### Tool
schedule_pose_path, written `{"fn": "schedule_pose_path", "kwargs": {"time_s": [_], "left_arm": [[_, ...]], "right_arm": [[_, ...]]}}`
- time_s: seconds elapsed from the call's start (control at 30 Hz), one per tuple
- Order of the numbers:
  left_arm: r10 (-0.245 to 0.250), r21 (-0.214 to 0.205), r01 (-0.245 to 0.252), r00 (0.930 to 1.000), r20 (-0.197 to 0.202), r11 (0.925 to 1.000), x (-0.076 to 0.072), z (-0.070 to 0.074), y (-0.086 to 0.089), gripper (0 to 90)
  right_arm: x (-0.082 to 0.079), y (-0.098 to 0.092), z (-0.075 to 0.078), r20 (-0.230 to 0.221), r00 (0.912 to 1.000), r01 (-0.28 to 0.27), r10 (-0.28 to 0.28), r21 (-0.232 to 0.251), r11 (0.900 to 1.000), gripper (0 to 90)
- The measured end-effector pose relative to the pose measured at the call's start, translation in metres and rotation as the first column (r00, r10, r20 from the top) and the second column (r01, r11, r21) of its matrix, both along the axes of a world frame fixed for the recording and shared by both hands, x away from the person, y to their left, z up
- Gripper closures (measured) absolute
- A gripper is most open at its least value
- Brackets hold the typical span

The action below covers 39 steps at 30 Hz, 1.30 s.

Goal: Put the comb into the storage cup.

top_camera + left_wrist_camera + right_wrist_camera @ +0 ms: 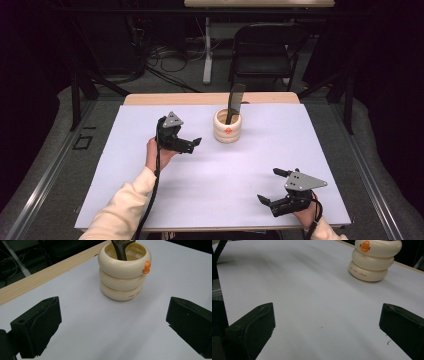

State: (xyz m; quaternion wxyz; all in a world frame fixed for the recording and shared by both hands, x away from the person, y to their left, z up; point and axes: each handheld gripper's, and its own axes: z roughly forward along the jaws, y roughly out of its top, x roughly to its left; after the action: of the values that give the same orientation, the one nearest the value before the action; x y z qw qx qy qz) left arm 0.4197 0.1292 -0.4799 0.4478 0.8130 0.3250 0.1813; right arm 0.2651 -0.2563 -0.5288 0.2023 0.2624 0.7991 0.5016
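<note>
Left hand-held gripper [192, 144] hovers just left of the cream holder [227, 126], jaws released wide w/ nothing between them. In the left gripper view the holder [123, 272] sits straight ahead, apart from the jaws. Right hand-held gripper [277, 189] is also spread open and empty, near the front right of the tabletop [125, 165], well apart from the holder — so left is nearer. Holder stands upright at the back centre: three stacked cream rings, orange beak on its side. A dark utensil [234, 104] stands in it, long axis near vertical, leaning slightly — probably what gets reached for next.
</note>
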Motion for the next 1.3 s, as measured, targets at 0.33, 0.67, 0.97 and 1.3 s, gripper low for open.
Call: {"fn": "schedule_pose_path", "kwargs": {"time_s": [0.33,0.67,0.97,1.3], "left_arm": [[0.015,-0.007,-0.015,0.9998,0.015,0.9999,-0.019,0.001,0.015,0.2],[0.027,0.005,-0.027,0.9994,0.021,0.9996,-0.036,-0.002,0.028,0.2],[0.038,0.023,-0.038,0.9990,0.022,0.9990,-0.051,-0.008,0.040,0.1],[0.038,0.033,-0.038,0.9992,0.013,0.9987,-0.067,-0.015,0.047,0.1]], "right_arm": [[0.001,0.002,0.001,0.001,1.0000,-0.007,0.007,0.000,1.0000,0.0],[0.002,0.002,0.000,0.001,0.9999,-0.011,0.011,-0.002,0.9999,0.0],[0.002,0.002,0.000,0.002,0.9999,-0.011,0.011,-0.002,0.9999,0.0],[0.002,0.002,0.000,0.001,0.9999,-0.010,0.010,-0.003,0.9999,0.0]]}}
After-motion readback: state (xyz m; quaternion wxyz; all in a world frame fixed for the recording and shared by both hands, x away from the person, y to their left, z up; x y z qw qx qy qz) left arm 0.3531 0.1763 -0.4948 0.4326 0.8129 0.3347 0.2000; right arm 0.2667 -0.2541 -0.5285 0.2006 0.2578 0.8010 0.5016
